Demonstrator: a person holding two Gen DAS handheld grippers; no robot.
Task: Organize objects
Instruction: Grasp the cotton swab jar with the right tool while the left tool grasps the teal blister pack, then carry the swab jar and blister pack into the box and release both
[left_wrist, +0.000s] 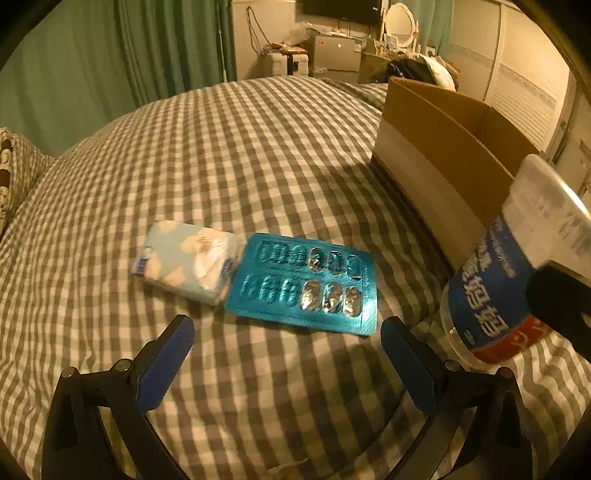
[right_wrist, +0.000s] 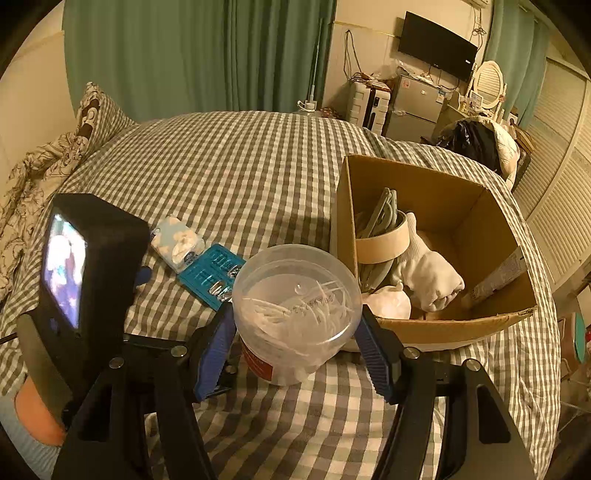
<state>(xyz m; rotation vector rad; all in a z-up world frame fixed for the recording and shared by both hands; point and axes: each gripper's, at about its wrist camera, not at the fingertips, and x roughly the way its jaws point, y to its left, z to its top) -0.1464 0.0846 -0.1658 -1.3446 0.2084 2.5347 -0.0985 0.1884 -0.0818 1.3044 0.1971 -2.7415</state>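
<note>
Right gripper (right_wrist: 295, 332) clamps the clear round plastic tub of cotton swabs (right_wrist: 297, 295) beside the open cardboard box (right_wrist: 458, 325), presumably to drop it in, while left gripper (left_wrist: 286, 354) (jaws apart, empty) hangs over the teal foil pill blister (left_wrist: 306, 282).

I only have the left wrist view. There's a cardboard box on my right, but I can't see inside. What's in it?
Observer: The cardboard box already holds a tape roll and a white sock.
Operator: And the tub at my edge, is it held?
Observer: Yes, the right gripper clamps the clear tub on both sides.
Operator: What's inside the tub?
Observer: White cotton swabs show through its lid.
</note>
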